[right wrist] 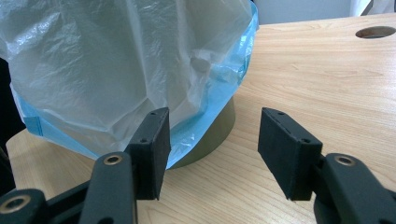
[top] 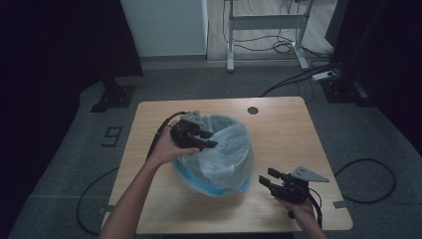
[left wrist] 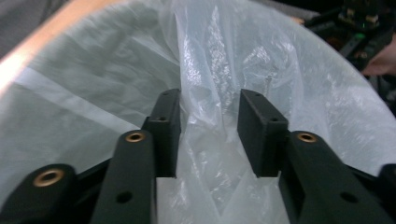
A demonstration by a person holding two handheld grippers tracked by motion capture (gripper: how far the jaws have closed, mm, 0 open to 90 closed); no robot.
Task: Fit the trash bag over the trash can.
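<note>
High view: a bin (top: 219, 175) lined with a clear plastic bag (top: 224, 144) sits mid-table (top: 278, 129); the left gripper (top: 206, 139) reaches over its rim.

Left gripper view: spread jaws straddle a bag fold, which could slip free.

Right gripper view: the right gripper (right wrist: 212, 140), spread and empty, hovers beside the bin and could tip it.

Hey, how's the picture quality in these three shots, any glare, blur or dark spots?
High view: dim overall, corners nearly black, the table lit best. Left gripper view: the left tool is sharp, the plastic bag has white glare streaks, and the far right tool is soft. Right gripper view: bright and even, with the wood grain clear and the right tool slightly soft up close.
</note>
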